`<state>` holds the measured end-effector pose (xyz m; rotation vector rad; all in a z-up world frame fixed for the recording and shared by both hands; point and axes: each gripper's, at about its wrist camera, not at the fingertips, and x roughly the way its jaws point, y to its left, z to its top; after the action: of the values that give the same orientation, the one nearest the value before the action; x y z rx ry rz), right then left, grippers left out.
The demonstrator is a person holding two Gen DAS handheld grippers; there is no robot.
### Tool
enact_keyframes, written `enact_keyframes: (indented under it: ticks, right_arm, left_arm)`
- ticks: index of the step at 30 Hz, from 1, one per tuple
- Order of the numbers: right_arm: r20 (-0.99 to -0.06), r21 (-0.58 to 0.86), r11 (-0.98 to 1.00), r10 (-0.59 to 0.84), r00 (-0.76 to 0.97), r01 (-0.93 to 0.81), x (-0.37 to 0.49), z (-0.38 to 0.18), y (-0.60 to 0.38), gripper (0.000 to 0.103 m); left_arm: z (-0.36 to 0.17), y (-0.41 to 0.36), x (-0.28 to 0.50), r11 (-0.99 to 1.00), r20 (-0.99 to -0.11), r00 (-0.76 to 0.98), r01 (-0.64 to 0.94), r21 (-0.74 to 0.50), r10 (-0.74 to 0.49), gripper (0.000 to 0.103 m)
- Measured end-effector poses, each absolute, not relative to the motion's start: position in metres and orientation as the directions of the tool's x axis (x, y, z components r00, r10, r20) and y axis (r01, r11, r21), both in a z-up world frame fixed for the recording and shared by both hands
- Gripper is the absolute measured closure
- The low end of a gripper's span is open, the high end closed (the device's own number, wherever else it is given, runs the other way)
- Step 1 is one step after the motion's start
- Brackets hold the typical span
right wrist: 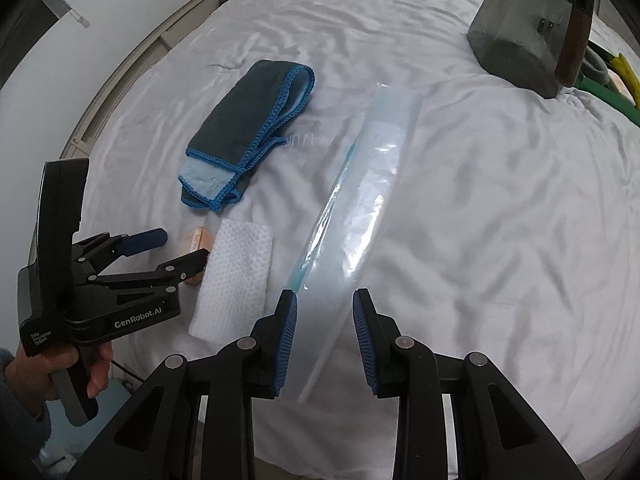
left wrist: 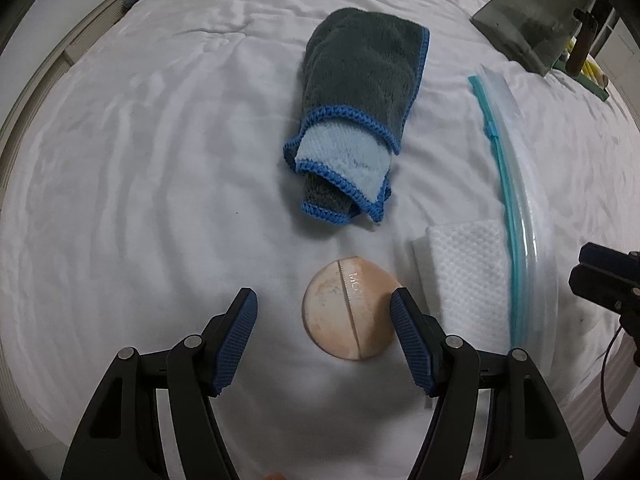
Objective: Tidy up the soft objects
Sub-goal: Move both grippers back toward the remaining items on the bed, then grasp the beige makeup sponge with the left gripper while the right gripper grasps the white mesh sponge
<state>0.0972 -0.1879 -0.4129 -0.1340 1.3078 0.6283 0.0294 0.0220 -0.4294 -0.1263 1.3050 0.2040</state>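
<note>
bed: white sheet, pretty wrinkly
left gripper: jaws apart, round powder puff sits by its right finger
towel: grey, blue trim, folded
wipe: beside zip bag

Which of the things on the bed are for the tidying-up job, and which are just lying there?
For the job:
- round powder puff
- grey cloth with blue edging
- white textured pad
- clear zip bag

Just lying about:
- grey box with a brown strap
- green and yellow things behind it
</note>
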Motion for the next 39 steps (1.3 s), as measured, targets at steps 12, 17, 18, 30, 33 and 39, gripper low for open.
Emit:
enact_keyframes:
  ticks: [12, 17, 18, 30, 33, 39]
  right_arm:
    - [-0.906, 0.306, 0.791, 0.413, 0.092, -0.529, 0.091, -0.420, -0.158, 0.073]
    - [-0.899, 0.330, 0.785, 0.431, 0.080, -0.525, 0.090, -0.427, -0.148, 0.070]
    - [-0.898, 0.333, 0.784, 0.433, 0.078, -0.524, 0.090, -0.428, -0.147, 0.070]
    - [-0.898, 0.346, 0.779, 0.437, 0.058, -0.523, 0.089, -0.445, -0.125, 0.063]
    - [-0.904, 0.345, 0.788, 0.424, 0.044, -0.511, 0.091, -0.454, -0.122, 0.060]
    - [-0.913, 0.344, 0.792, 0.409, 0.019, -0.504, 0.092, -0.471, -0.110, 0.055]
  left_arm:
    - [-0.442, 0.015, 0.032, 0.987, -0.968, 0.247, -0.158, -0.001, 0.039, 0.048]
    - [-0.443, 0.019, 0.033, 0.992, -0.969, 0.249, -0.126, -0.027, 0.005, 0.066]
    - [-0.443, 0.019, 0.032, 0.992, -0.969, 0.249, -0.119, -0.031, -0.001, 0.070]
    - [-0.433, 0.028, 0.027, 0.993, -0.969, 0.246, -0.112, -0.045, -0.016, 0.086]
    - [-0.431, 0.034, 0.025, 0.990, -0.968, 0.250, -0.123, -0.063, -0.031, 0.087]
    - [-0.432, 0.045, 0.021, 0.978, -0.964, 0.247, -0.156, -0.138, -0.097, 0.087]
